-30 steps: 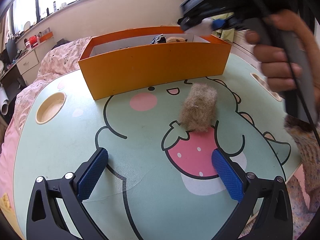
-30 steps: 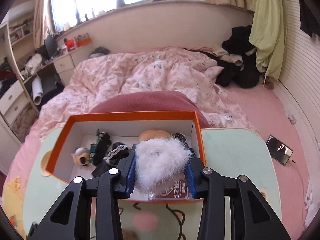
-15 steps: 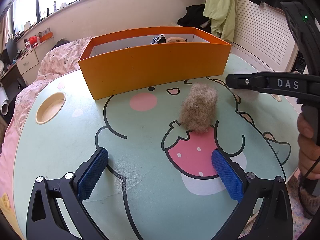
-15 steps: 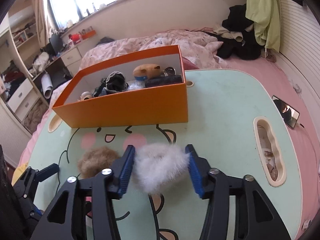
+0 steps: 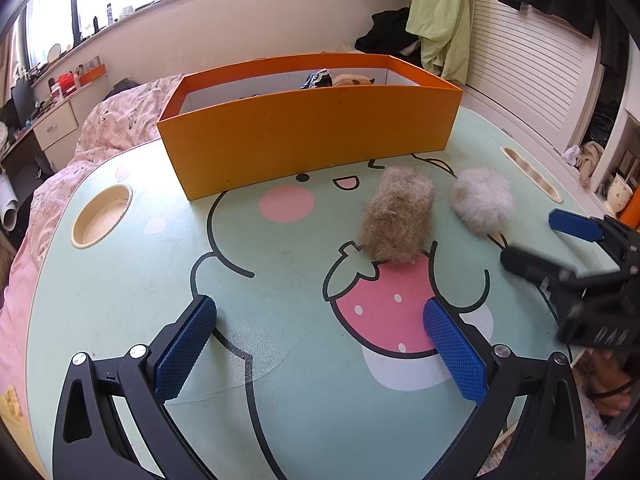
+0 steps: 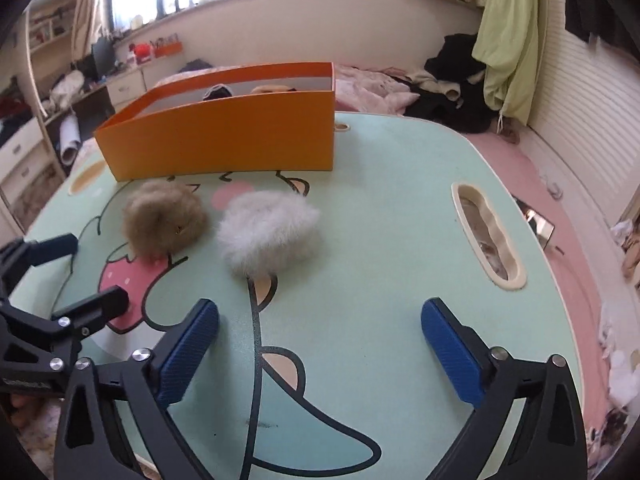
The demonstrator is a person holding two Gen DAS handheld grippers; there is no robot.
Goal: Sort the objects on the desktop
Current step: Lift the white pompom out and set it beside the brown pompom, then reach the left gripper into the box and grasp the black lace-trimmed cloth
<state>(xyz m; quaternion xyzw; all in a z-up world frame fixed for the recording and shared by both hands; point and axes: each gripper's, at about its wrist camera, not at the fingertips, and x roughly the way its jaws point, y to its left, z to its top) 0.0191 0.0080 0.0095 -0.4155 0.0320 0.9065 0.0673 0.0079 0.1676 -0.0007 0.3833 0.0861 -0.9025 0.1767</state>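
Observation:
A brown fluffy ball (image 5: 396, 216) and a white fluffy ball (image 5: 482, 198) lie side by side on the green cartoon table (image 5: 120, 288), in front of an orange box (image 5: 308, 136). In the right wrist view the brown ball (image 6: 164, 218) is left of the white ball (image 6: 270, 236), and the orange box (image 6: 224, 140) stands behind them. My left gripper (image 5: 320, 344) is open and empty, low over the table, short of the brown ball. My right gripper (image 6: 320, 352) is open and empty, just behind the white ball. It also shows in the left wrist view (image 5: 552, 244).
The orange box holds several small items, mostly hidden by its wall. The table has a round cup recess (image 5: 102, 216) at the left and a long slot (image 6: 488, 236) at the right. A bed with pink bedding (image 5: 116, 120) lies behind the table.
My right gripper carried the white ball down from above the box to the table, opened, let it go beside the brown ball, and drew back. My left gripper has not moved.

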